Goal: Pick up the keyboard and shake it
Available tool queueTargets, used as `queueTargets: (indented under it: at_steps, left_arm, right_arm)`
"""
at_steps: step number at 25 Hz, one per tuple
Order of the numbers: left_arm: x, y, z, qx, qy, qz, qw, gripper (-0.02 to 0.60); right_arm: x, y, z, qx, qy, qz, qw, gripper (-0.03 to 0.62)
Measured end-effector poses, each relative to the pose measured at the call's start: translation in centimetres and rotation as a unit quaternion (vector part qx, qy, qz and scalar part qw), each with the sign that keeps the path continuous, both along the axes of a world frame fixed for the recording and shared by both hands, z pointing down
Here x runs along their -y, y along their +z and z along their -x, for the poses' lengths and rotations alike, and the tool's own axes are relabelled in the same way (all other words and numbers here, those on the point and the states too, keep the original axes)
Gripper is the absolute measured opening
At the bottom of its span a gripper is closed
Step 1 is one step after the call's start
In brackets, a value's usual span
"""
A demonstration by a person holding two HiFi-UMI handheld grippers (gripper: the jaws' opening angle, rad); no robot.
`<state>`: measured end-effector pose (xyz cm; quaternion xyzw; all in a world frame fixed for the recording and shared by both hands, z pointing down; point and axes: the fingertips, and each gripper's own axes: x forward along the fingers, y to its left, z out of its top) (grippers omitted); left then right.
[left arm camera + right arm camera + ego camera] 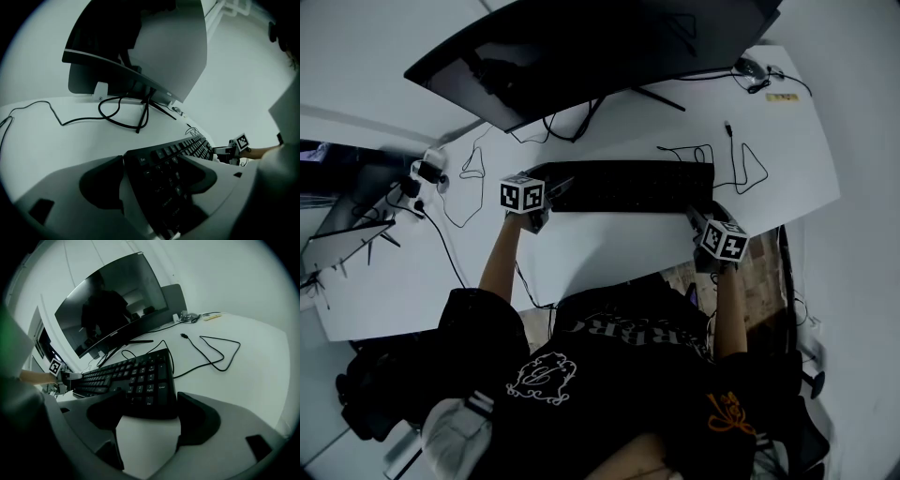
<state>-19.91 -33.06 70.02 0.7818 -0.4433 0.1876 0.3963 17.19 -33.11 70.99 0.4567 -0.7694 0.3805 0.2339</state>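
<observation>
Jaws wide, straddling keyboard (628, 186) (both ends).

black keyboard (633, 186) on a white desk (600, 248), black monitor (581, 47) and cables (113, 119), black-and-white square-patterned marker cubes (522, 194), black shirt (619, 375) with white and orange prints.

All three views are dim, cool and underexposed. The white desk (600, 248) is brightest, with soft shadows. The keyboard (136, 380) loses detail in the gloom. The curved monitor (112, 310) faintly mirrors a silhouette. Both gripper views bulge, with black corners.
</observation>
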Motion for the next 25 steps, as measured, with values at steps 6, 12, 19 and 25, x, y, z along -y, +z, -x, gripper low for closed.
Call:
queueTargets:
  at_steps: [6,12,19,25]
  left_arm:
    - [0.6,-0.8,0.5,-0.039,-0.079,-0.007,0.9961,0.309]
    - [1.1,-3.3,0.2,-0.045,-0.085,-0.052,0.9940,0.287]
    - [1.9,-8.9,0.5,-0.053,-0.082,-0.134,0.9861,0.279]
    - [2.0,-15.1,0.5,-0.041,-0.064,-0.222,0.9721,0.247]
  right_arm:
    - [0.2,0.3,-0.4,-0.012,0.001,0.012,1.000,0.314]
    - [0.8,-1.3,-1.2,0.006,0.008,-0.006,1.000,0.308]
    - [2.4,-5.8,-1.4,0.048,0.008,-0.066,0.997,0.278]
    - [2.9,-8.5,-1.1,0.056,0.000,-0.113,0.992,0.279]
